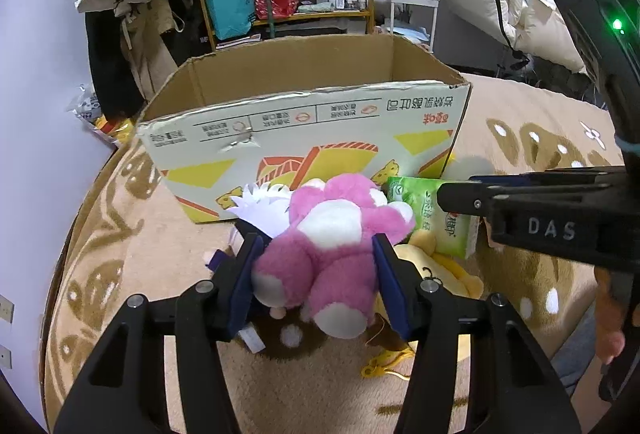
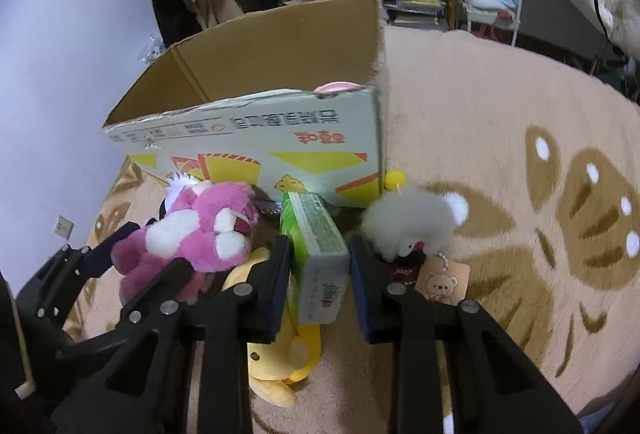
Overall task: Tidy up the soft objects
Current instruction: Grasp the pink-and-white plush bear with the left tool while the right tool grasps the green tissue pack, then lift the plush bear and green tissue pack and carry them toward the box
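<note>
A: Start nearest the cameras. What do the grippers have?

B: The left gripper (image 1: 316,278) is clamped on the pink plush bear (image 1: 332,254), its blue pads pressed into the bear's sides. The right gripper (image 2: 320,282) is clenched on the green tissue pack (image 2: 316,254), held edge-on between its pads. Both items sit just in front of the cardboard box (image 1: 304,122), on its printed side.

A: Are they lifted?

B: The bear looks raised a little off the rug (image 2: 500,114); I can't say for sure about the pack.

A: What lies under and around them?

B: A yellow plush (image 2: 280,366) lies on the rug below both grippers, in front of the box. A white fluffy toy (image 2: 412,222) with a bear-printed tag (image 2: 440,282) rests near the box's front right corner, just beside the right gripper. In the left wrist view a doll with white spiky hair (image 1: 260,210) lies against the box front, partly behind the bear.

A: And inside the box?

B: Mostly hidden by the front wall. In the right wrist view something pink (image 2: 336,88) peeks over the rim near the right corner, so I'd judge at least one item is already in.

A: So how far along?

B: Probably early to midway. Two items are gripped but not yet over the box, and the yellow plush, white toy and doll are left on the rug.
</note>
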`<action>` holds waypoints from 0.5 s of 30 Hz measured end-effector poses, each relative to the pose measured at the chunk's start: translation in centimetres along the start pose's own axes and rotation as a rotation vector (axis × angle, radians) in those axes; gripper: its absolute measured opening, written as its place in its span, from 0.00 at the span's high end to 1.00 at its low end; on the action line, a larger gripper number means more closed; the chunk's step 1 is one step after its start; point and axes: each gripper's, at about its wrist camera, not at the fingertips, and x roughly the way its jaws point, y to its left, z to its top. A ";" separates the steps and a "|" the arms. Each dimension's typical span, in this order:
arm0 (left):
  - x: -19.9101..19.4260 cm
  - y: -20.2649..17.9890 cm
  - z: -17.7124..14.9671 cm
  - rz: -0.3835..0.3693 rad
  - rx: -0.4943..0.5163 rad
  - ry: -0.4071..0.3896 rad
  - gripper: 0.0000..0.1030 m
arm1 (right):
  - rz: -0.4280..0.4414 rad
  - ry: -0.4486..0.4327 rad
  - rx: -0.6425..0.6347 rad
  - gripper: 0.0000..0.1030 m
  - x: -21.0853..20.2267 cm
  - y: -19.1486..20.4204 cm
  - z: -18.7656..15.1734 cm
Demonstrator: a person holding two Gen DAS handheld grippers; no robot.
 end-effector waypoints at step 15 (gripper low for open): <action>-4.2 1.2 -0.1 0.085 -0.035 -0.098 0.49 | -0.082 -0.192 -0.109 0.72 -6.1 1.9 -1.0</action>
